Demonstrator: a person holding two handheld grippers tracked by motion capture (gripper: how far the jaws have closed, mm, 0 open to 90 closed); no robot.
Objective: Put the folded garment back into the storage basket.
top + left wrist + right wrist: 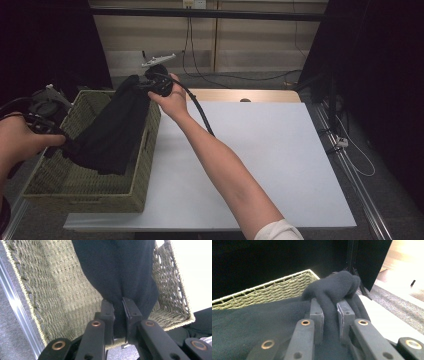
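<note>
Dark curtains all round, white desk with a woven basket at its near-left corner. I've got a black garment stretched over the basket. My left hand-held gripper is clamped on its near-left end, low by the basket's left wall. My right hand-held gripper is clamped on a bunched fold at the far end, higher up. Long axis runs near-left to far-right, sloping up. Most of the cloth hangs between the two, over the basket and not yet on the desk to the right.
</note>
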